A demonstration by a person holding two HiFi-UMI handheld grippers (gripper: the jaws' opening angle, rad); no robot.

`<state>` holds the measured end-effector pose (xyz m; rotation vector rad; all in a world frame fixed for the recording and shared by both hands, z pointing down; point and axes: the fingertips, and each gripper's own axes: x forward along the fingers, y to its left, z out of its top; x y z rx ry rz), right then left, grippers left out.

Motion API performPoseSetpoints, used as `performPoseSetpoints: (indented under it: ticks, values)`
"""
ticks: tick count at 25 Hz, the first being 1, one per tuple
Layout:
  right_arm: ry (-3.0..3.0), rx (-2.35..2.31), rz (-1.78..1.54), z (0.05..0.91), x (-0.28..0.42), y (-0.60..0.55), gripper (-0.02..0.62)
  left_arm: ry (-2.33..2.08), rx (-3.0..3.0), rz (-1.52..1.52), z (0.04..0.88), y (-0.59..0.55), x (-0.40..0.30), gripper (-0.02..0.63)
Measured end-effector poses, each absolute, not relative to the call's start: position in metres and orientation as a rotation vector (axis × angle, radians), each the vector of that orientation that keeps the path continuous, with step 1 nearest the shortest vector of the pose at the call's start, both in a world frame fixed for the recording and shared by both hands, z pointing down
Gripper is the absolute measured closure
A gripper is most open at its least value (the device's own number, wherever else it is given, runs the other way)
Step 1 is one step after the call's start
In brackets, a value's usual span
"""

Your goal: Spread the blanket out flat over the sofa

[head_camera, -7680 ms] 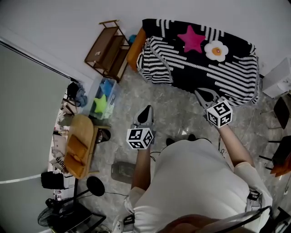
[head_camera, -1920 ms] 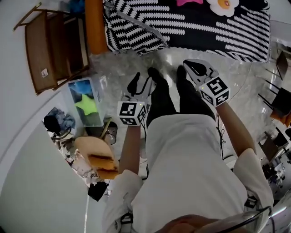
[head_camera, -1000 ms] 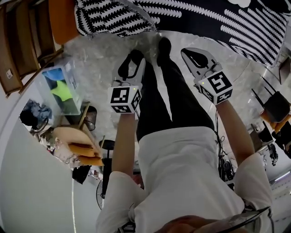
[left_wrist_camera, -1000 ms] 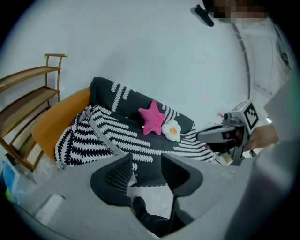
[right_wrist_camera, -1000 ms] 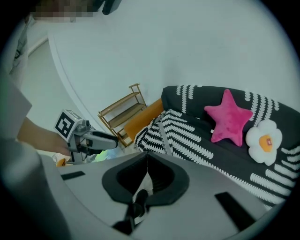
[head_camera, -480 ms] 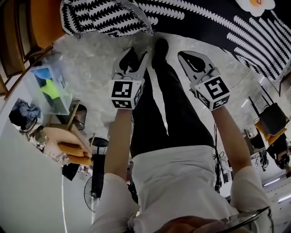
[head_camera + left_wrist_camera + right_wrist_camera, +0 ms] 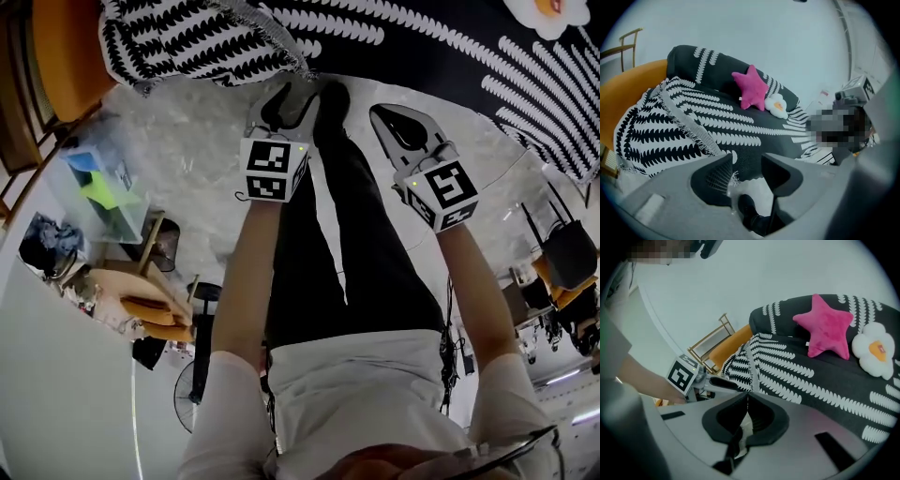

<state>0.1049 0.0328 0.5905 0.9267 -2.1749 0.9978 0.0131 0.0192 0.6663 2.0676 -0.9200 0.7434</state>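
The black-and-white patterned blanket [image 7: 422, 56] [image 7: 740, 124] [image 7: 825, 380] covers the sofa. Its left part [image 7: 187, 42] [image 7: 656, 131] is folded over onto the seat, white side up, with a fringed edge [image 7: 684, 126]. The sofa's orange arm [image 7: 66, 47] [image 7: 623, 93] is bare. A pink star pillow [image 7: 751, 89] [image 7: 827, 326] and a fried-egg pillow [image 7: 777, 104] [image 7: 876, 350] lean on the backrest. My left gripper [image 7: 292, 94] [image 7: 747, 161] is open and empty, just short of the blanket's front edge. My right gripper [image 7: 377, 112] [image 7: 746, 397] is shut on nothing, above the floor before the sofa.
The person's legs [image 7: 337, 216] stand between the grippers on the pale floor [image 7: 197, 141]. Left are a clear storage box [image 7: 98, 183], a wooden stool [image 7: 141, 300] and a fan [image 7: 192, 398]. A wooden rack [image 7: 710, 345] stands beside the sofa arm. Chairs [image 7: 567, 253] stand at the right.
The person has stepped closer to the sofa. Both grippers have moved forward toward the blanket's front edge, the left one further. Neither has taken hold of anything.
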Motion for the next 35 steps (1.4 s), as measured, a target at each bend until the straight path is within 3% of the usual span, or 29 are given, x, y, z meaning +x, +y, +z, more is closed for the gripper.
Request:
performPoseSetpoints:
  ticks: [24,28,32,35]
  values:
    - [-2.146,0.933,1.095,0.653,0.152,0.043,0.589,-1.05,1.813,1.122,0.808,-0.001,0.021,0.419]
    - [-2.141,0.932,1.096,0.657,0.15,0.039,0.589,-1.091,1.828,1.136,0.811,-0.007,0.014,0.45]
    - [-2.139,0.932,1.093,0.652,0.155,0.037,0.589,-1.08,1.81,1.157,0.809,0.0,0.009,0.565]
    - [-2.141,0.924,1.084,0.654,0.151,0.031,0.589,-1.051,1.791,1.149,0.809,0.002,0.001,0.575]
